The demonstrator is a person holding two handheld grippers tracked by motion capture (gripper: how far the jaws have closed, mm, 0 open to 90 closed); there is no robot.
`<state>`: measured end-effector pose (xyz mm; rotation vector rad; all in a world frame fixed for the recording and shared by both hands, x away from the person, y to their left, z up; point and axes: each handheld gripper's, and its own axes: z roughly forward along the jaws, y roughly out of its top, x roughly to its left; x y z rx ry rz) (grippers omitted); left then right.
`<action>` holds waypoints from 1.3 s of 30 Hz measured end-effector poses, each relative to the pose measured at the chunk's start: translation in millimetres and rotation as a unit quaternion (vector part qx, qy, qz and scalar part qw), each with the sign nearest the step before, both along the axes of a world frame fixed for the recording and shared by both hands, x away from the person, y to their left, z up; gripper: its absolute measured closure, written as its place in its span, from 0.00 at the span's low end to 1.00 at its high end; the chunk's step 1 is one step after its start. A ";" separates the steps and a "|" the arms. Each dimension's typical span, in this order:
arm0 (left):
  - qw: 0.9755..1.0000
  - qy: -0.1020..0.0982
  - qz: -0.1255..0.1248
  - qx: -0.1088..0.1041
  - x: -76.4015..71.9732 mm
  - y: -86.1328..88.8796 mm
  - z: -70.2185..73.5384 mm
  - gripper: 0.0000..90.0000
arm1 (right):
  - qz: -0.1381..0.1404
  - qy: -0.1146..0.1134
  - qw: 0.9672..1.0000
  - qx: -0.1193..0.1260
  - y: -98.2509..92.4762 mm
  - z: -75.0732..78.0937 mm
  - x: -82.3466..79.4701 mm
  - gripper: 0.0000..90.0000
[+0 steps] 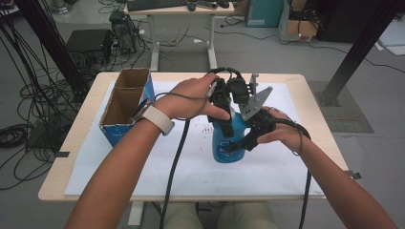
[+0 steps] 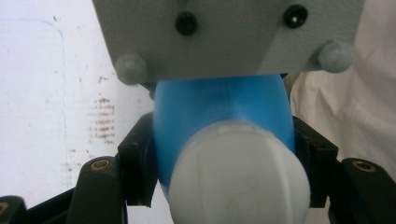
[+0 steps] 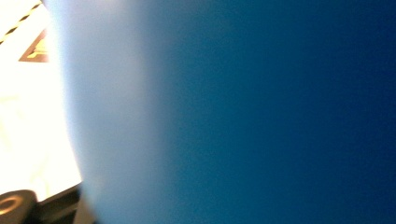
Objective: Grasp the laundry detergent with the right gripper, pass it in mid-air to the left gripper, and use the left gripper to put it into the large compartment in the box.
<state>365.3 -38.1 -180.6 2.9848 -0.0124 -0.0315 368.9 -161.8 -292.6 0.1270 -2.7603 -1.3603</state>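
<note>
Two tongs meet at the blue bottle (image 1: 228,140) standing mid-table (image 1: 305,95). Left tongs (image 2: 224,158) clamp its neck below the white cap (image 2: 238,172). Right tongs (image 1: 248,138) press close; their grip cannot be told. Cardboard box (image 1: 125,102) stands far left.

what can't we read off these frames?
- Right gripper jaws: in the high view the hand and gripper body cover them; in the right gripper view the blue bottle sits blurred against the lens.
- Bottle label: too small in the high view, hidden by the white cap in the left gripper view.
- Inside of the cardboard box: its bottom is in shadow.
</note>
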 end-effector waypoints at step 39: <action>0.983 -0.039 0.169 0.060 24.2 32.0 38.3 0.41 | -0.171 0.009 0.983 -0.065 -132.0 8.0 12.8 0.03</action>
